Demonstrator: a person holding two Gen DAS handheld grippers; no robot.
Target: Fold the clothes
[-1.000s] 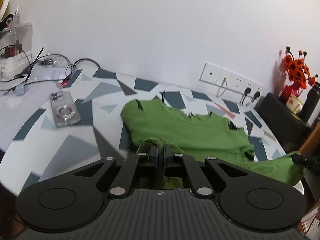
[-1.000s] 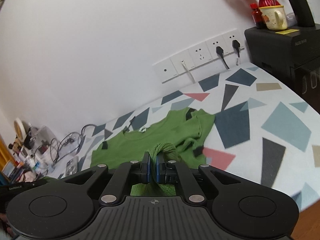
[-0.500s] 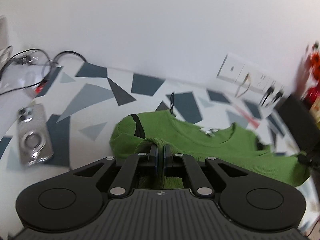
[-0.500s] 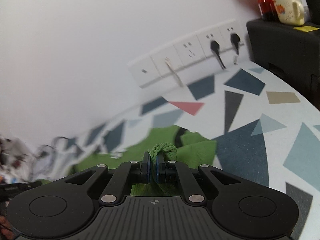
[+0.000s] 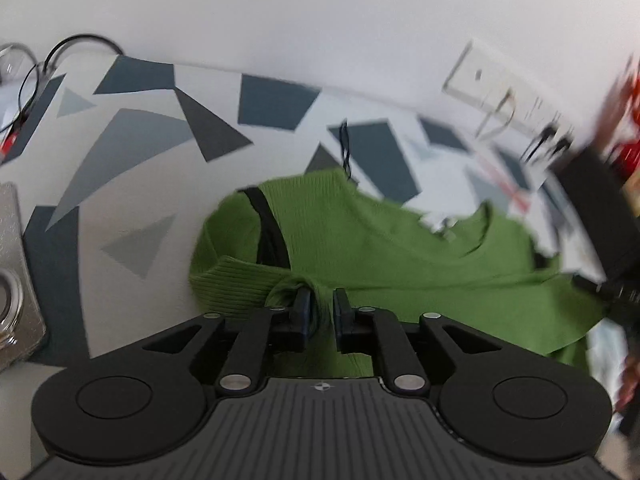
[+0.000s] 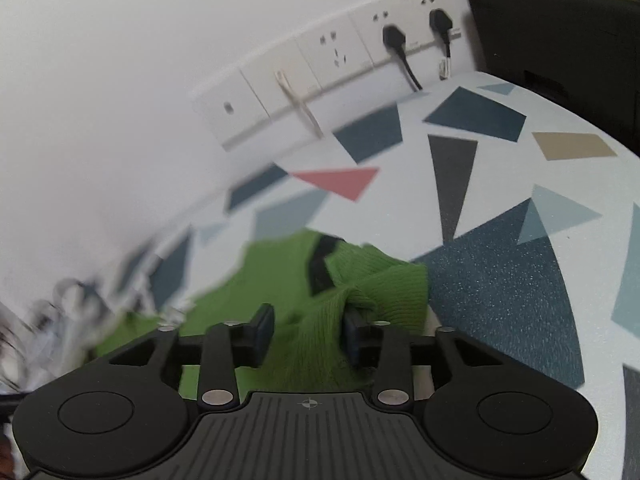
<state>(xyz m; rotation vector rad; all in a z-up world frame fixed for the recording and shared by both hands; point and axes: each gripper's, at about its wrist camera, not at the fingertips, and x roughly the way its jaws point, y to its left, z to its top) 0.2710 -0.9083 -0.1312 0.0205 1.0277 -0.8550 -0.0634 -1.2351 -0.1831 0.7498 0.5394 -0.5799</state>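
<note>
Both claws opened, green sweater (image 5: pixel 400 256) released

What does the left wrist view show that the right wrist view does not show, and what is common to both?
Only the left wrist view shows the left gripper, its jaws slightly apart around a bunch of fabric, a silver phone at the left edge, and black cables near the wall. Only the right wrist view shows the right gripper, its jaws wide apart, and a black box by the wall. Both show the green sweater on the patterned table and the wall sockets.
</note>
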